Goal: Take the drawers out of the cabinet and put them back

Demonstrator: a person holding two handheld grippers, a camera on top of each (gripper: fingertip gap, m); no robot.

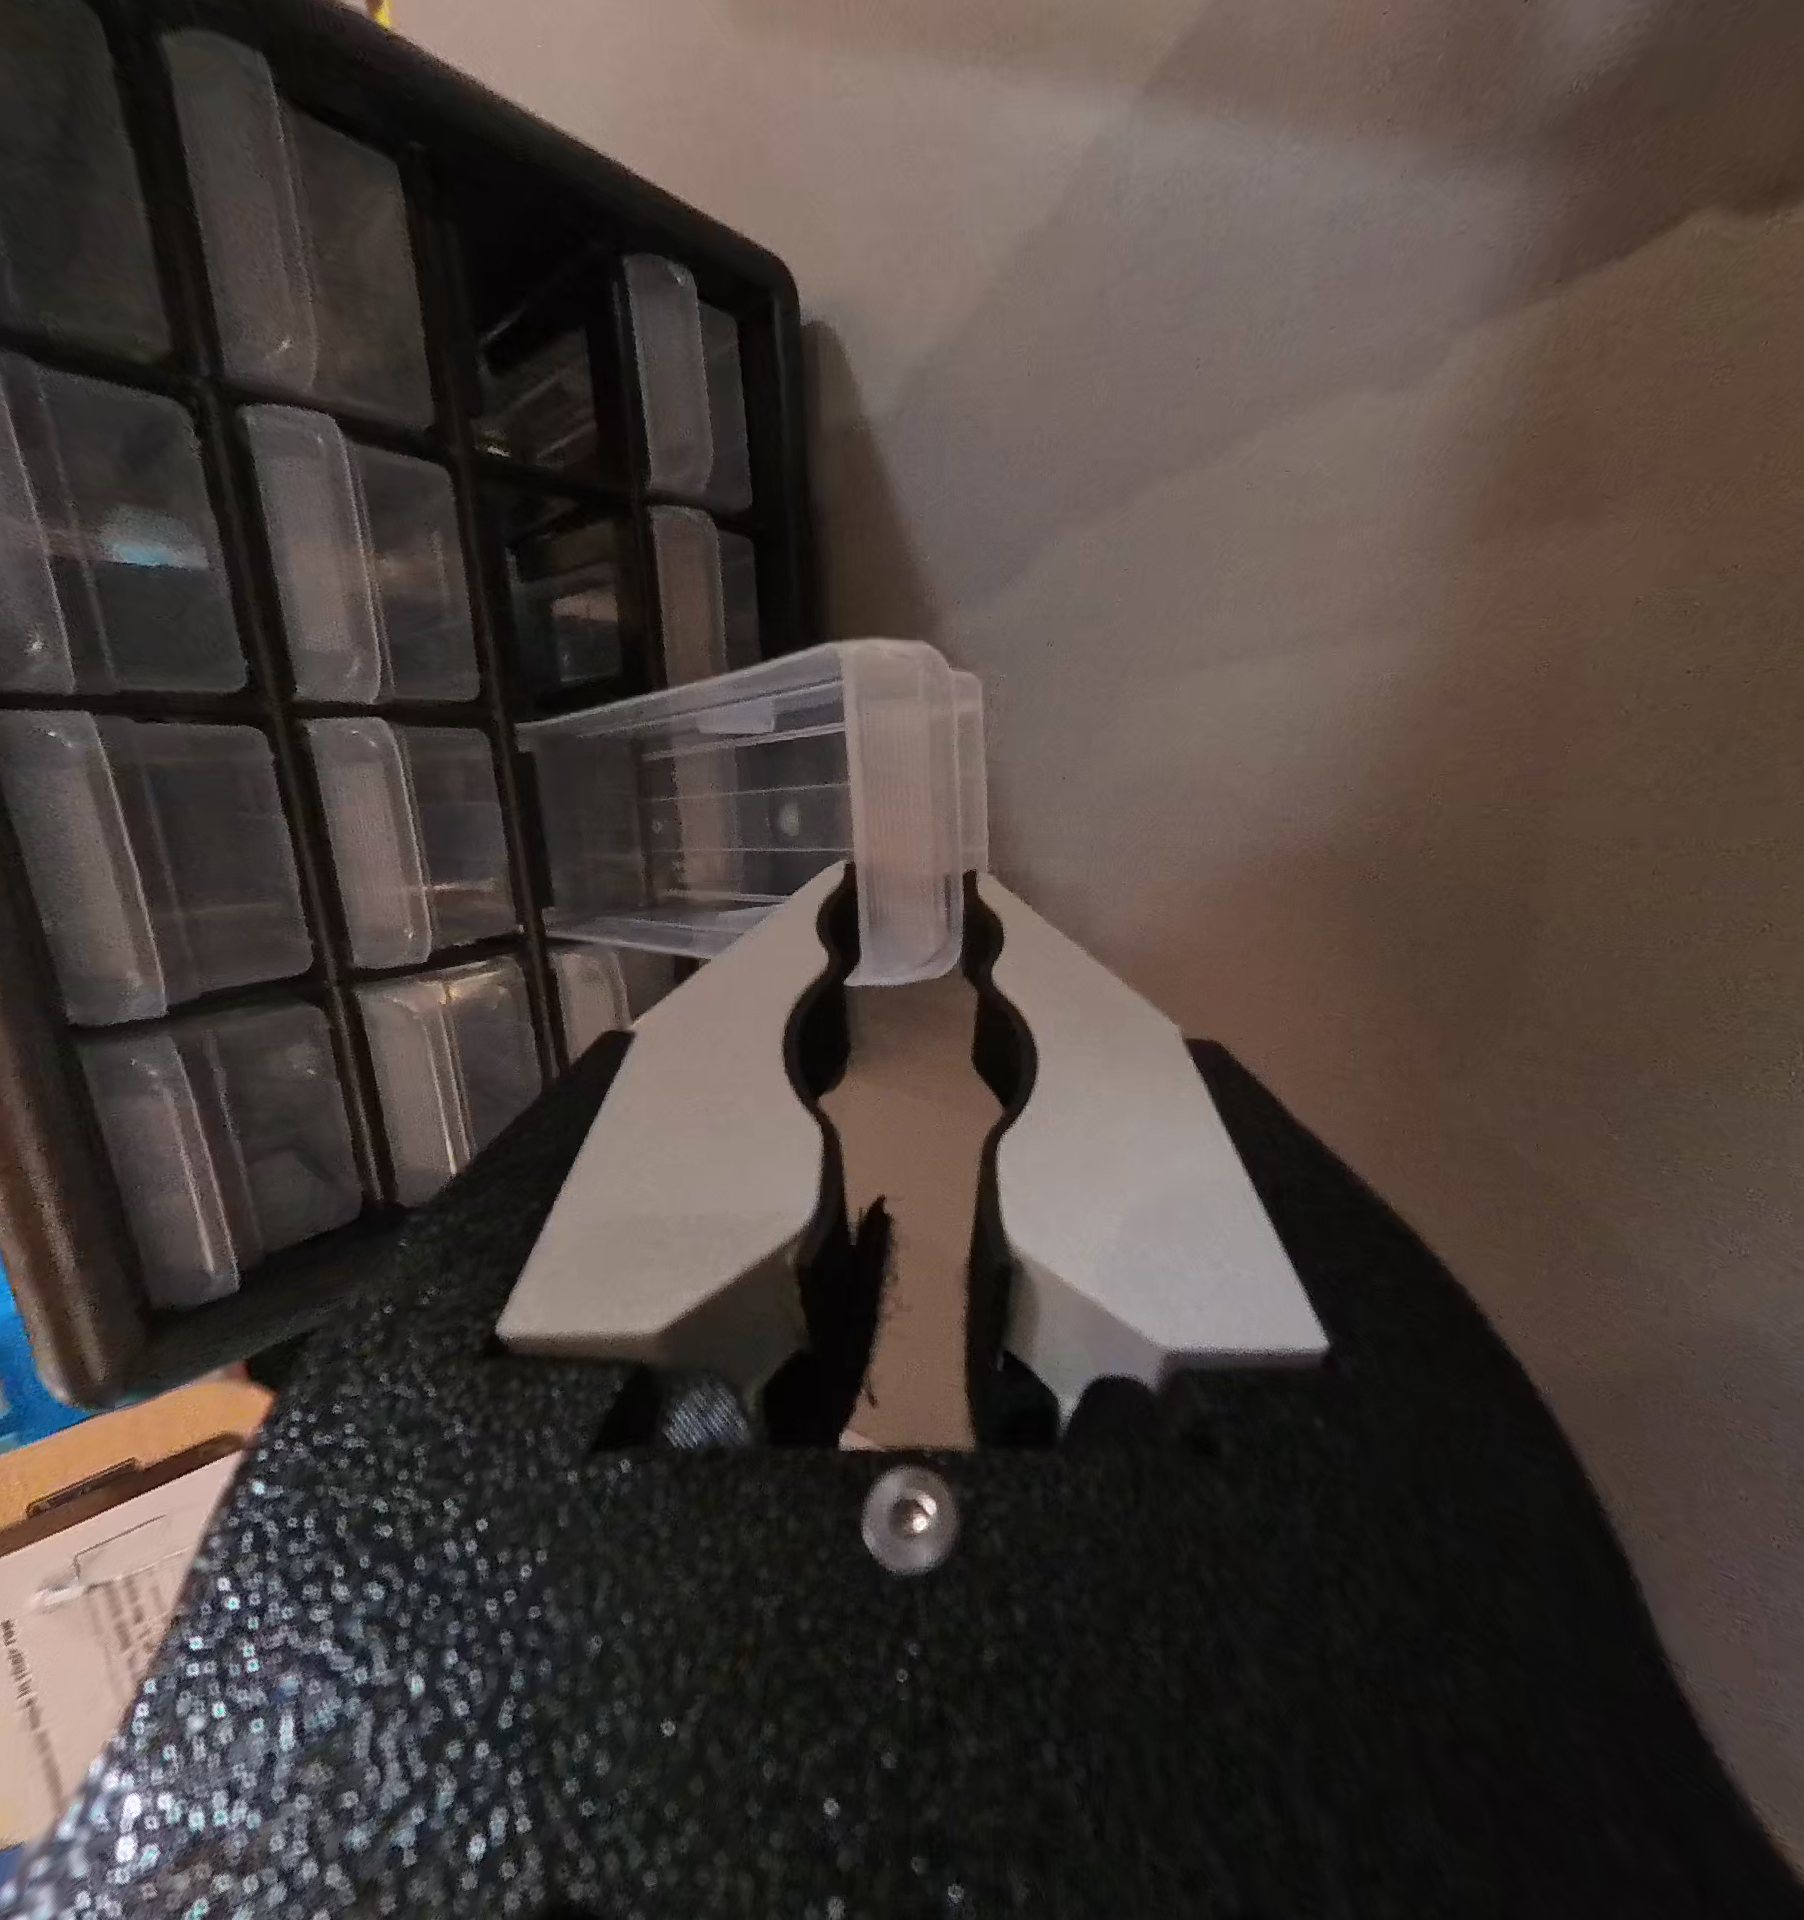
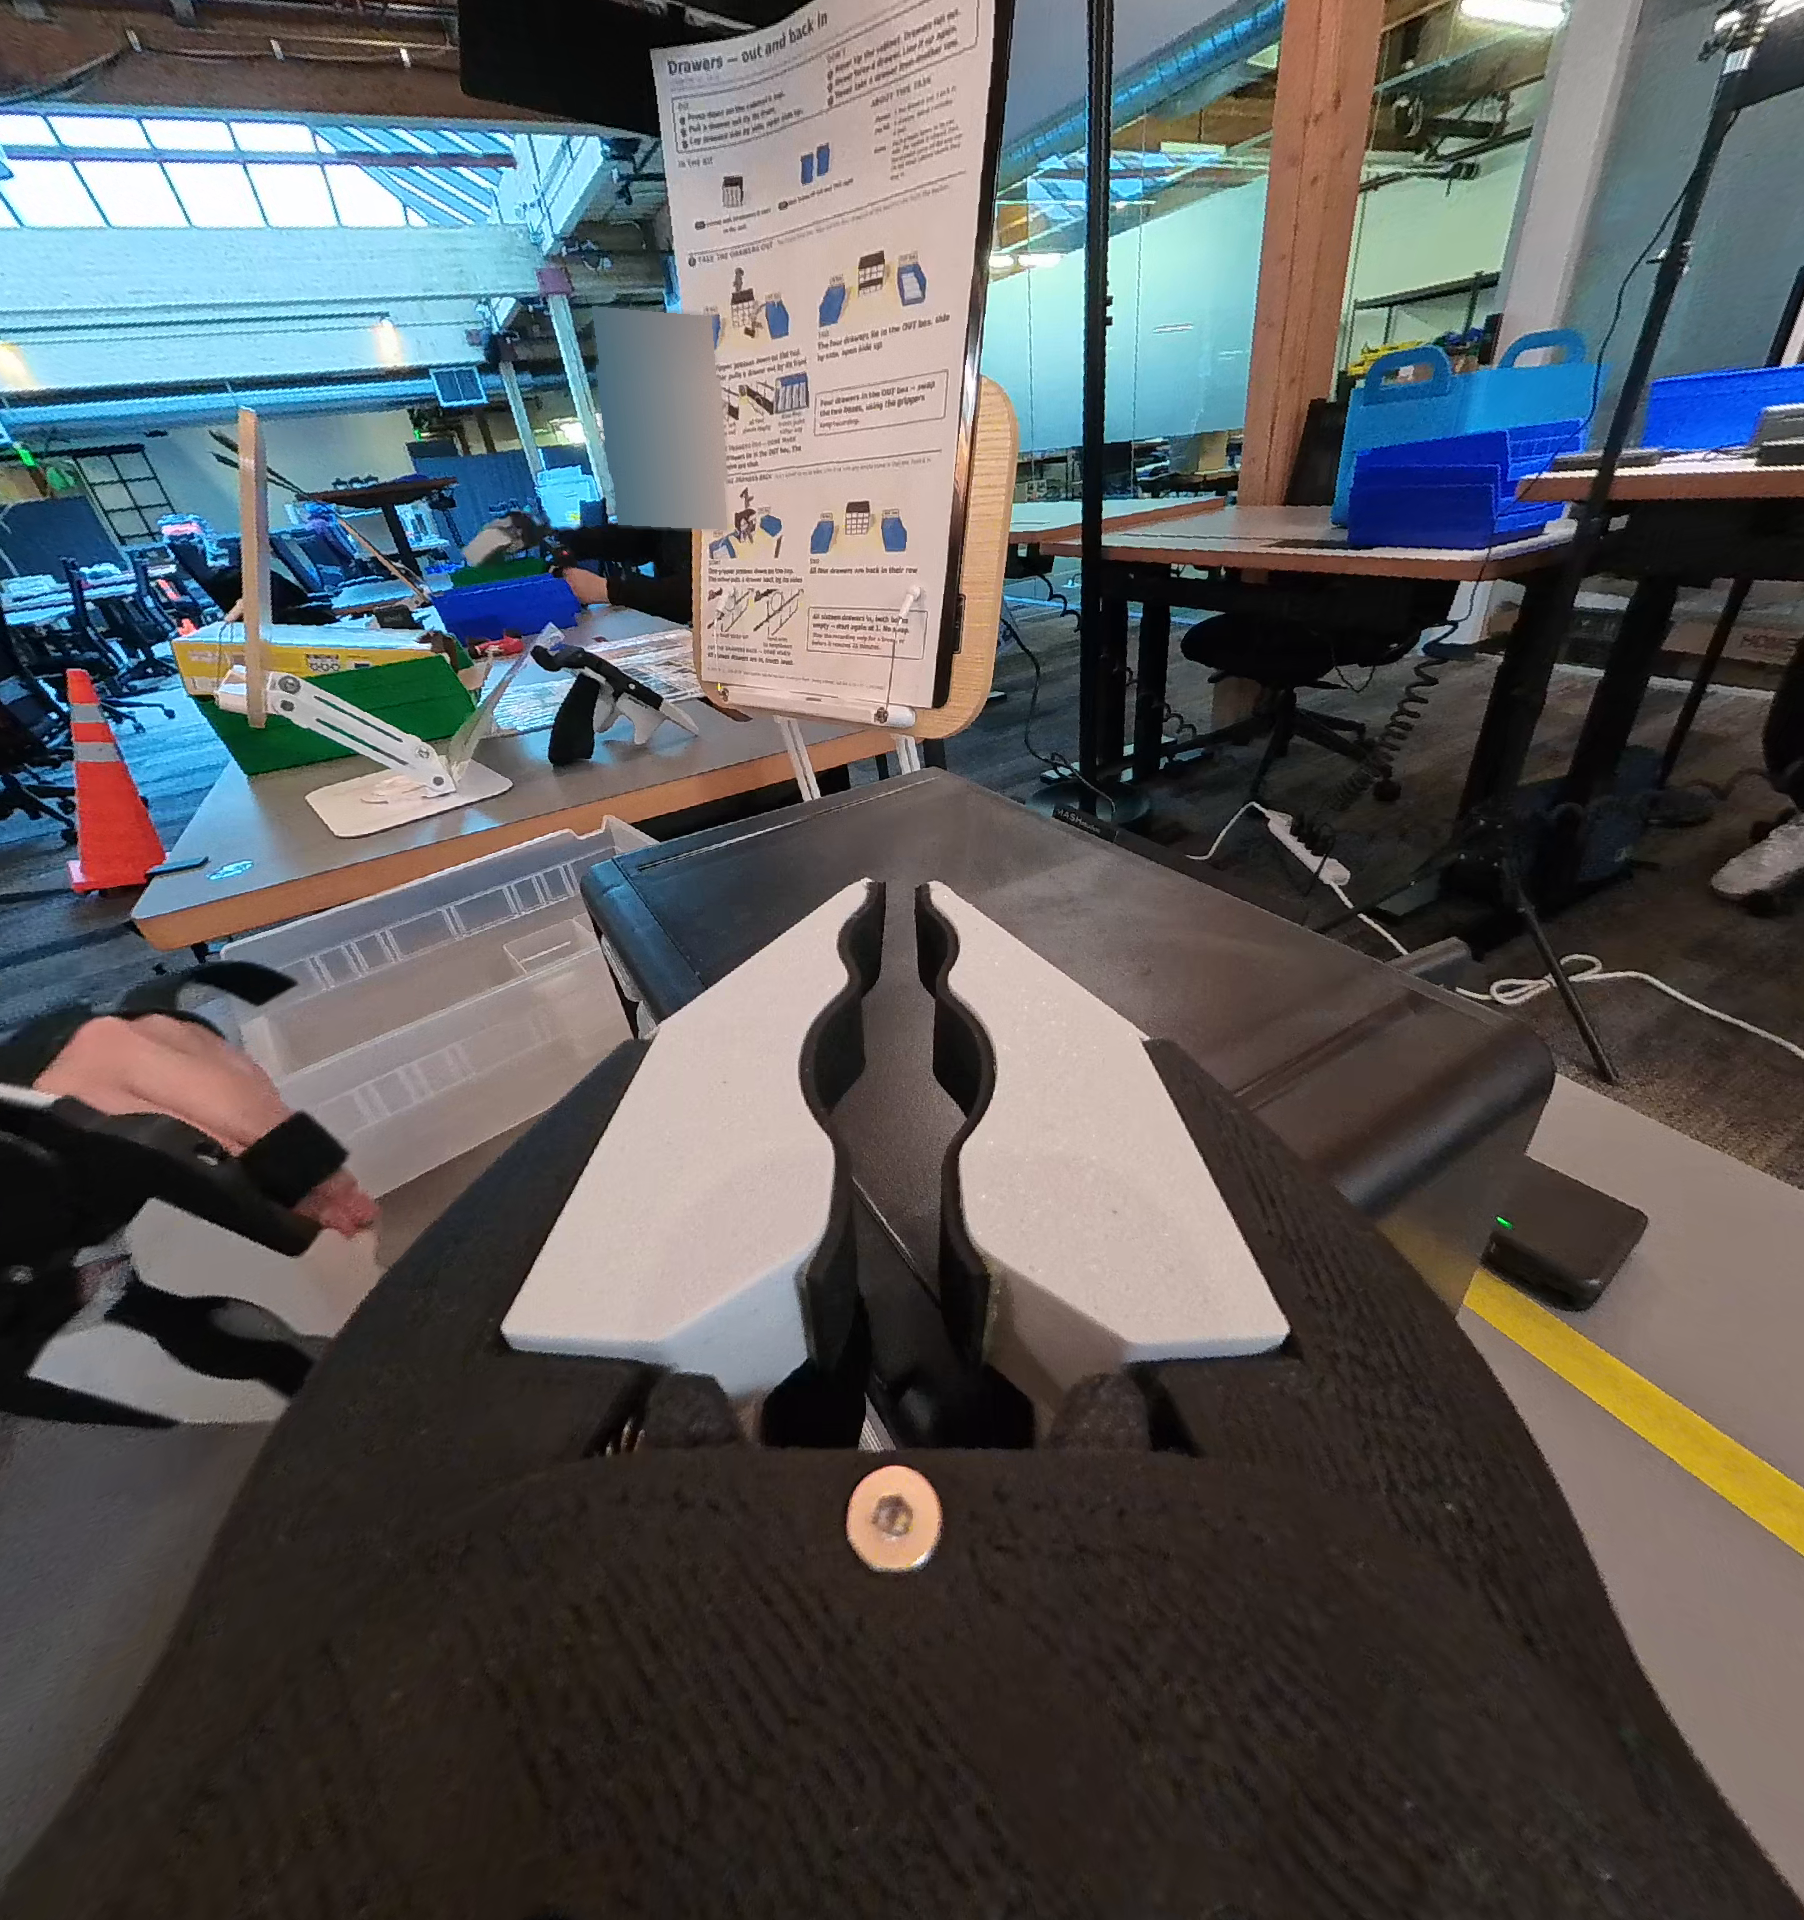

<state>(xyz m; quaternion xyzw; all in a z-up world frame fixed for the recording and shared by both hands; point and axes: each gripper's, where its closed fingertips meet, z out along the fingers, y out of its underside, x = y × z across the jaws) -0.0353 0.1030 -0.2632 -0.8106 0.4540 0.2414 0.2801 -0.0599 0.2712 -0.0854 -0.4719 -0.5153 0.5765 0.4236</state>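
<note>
A clear plastic drawer (image 1: 732,821) juts partway out of the black cabinet (image 1: 378,582), its ribbed front tab pinched between the tips of the left gripper (image 1: 903,914); the white fingers (image 1: 711,1091) close on that tab from both sides. To the left of the fingers the cabinet face shows three columns of closed clear drawers, with at least four rows in sight; the slot just above the pulled drawer holds a drawer set flush. To the right of the fingers lies only a plain beige wall (image 1: 1397,520), close beside the cabinet's side edge.

The right gripper (image 2: 900,904) hovers over the cabinet's flat black top, its fingers nearly together with a narrow gap and nothing between them. Left of them the drawer shows again beside the person's hand (image 2: 171,1091). Beyond the tips stands one instruction sheet (image 2: 836,364) on a wooden stand. Right of the fingers runs a yellow tape line (image 2: 1656,1434) on the table.
</note>
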